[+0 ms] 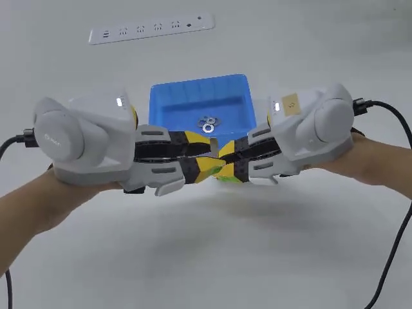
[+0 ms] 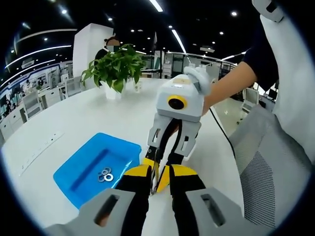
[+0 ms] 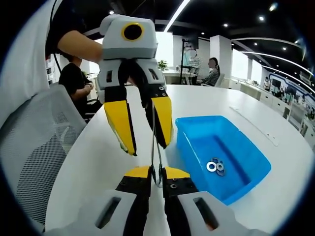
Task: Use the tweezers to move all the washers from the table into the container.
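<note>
My right gripper [image 3: 156, 173] is clamped on the tweezers [image 3: 153, 128], held just in front of the container's [image 1: 164, 103] near wall. My left gripper [image 3: 147, 146] meets it there tip to tip, with its jaws spread to either side of the tweezers. A small cluster of washers [image 1: 207, 123] lies inside the container, toward that near wall.

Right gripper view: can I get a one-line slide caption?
Right gripper pinches the tweezers, which run between the left gripper's open jaws, beside the blue container holding washers.
</note>
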{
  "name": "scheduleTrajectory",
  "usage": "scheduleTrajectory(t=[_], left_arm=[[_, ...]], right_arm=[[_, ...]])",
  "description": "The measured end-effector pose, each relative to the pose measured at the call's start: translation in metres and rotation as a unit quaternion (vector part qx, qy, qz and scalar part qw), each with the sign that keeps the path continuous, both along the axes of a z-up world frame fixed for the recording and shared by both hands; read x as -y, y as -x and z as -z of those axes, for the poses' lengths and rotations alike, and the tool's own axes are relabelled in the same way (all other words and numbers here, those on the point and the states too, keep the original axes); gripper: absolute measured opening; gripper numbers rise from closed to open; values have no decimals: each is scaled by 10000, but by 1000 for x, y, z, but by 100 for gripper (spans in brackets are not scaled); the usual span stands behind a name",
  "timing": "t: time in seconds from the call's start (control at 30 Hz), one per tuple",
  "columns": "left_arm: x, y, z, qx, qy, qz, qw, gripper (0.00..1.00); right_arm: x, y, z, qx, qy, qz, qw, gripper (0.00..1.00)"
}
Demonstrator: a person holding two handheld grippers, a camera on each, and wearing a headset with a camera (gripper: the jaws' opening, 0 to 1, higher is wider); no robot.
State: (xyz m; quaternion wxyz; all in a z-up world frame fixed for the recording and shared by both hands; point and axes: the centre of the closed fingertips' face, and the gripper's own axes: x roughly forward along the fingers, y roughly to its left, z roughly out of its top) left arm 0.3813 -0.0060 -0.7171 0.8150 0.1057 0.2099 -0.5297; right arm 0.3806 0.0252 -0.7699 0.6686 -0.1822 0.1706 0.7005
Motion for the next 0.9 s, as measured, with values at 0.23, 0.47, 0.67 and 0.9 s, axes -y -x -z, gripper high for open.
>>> scheduleTrajectory(t=[0.23, 0.47, 0.67, 0.9], left_arm=[[-3, 5, -4, 17, 34, -99, 9999, 20], [-14, 10, -12, 57, 153, -383, 9991, 21], [-32, 12, -25, 154, 355, -830, 9958, 25], [-55, 22, -34, 224, 494, -1270, 9904, 29]], right_arm=[[2, 0, -6, 53, -4, 35, 10000, 9], [3, 0, -16, 57, -54, 94, 9999, 9], [3, 2, -29, 89, -110, 115, 9998, 9], [0, -1, -48, 184, -198, 188, 9995, 9]])
